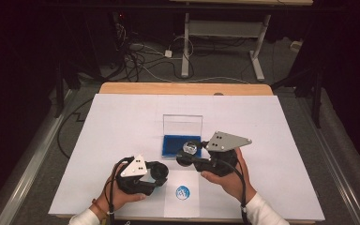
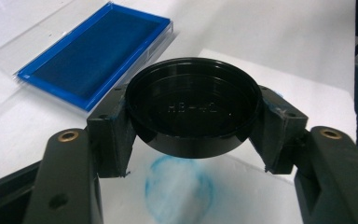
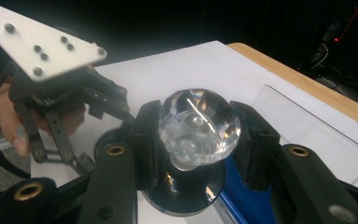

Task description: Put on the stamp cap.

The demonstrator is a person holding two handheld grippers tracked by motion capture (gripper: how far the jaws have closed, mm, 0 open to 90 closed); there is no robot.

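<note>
A stamp with a clear faceted knob (image 3: 198, 123) on a round black base (image 3: 186, 186) sits between the jaws of my right gripper (image 3: 200, 135), which is shut on the knob. In the high view this gripper (image 1: 188, 152) holds the stamp (image 1: 191, 149) over the near right corner of the blue ink pad (image 1: 173, 145). My left gripper (image 2: 193, 122) is shut on a round black cap (image 2: 191, 107), hollow side up. It hovers (image 1: 161, 174) just left of a round blue print (image 1: 183, 192) on a small white sheet (image 1: 182, 206).
The ink pad (image 2: 93, 56) lies in a clear case whose lid (image 1: 183, 124) stands upright behind it. A large white sheet (image 1: 122, 122) covers the wooden table (image 1: 183, 88). Cables and a desk frame (image 1: 225, 28) lie on the floor beyond.
</note>
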